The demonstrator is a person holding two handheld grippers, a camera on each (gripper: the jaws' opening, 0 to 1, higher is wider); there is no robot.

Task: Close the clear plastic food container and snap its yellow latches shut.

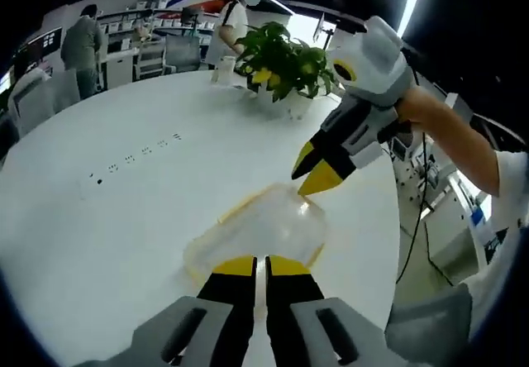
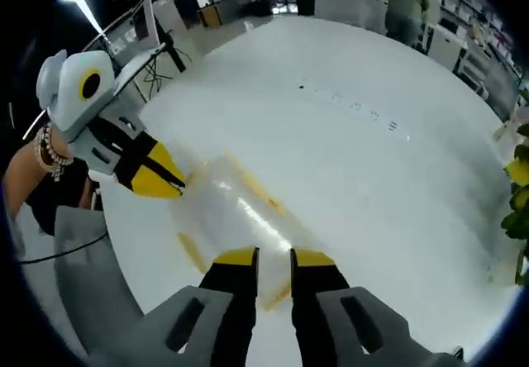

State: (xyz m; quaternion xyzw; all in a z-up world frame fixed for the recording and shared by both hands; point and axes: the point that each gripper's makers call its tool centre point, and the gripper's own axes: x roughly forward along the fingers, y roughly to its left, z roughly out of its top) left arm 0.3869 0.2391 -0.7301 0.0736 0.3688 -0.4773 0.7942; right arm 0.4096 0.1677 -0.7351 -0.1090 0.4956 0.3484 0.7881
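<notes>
clear plastic container (image 1: 263, 233) with yellow latches (image 2: 254, 187), flat on white table (image 1: 124, 210)

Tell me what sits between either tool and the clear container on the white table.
Nothing visible does. The left tool points at the near edge of the clear container with no object between them, and the right tool is likewise right at the container. The potted plant stands farther back on the table, off the path.
</notes>
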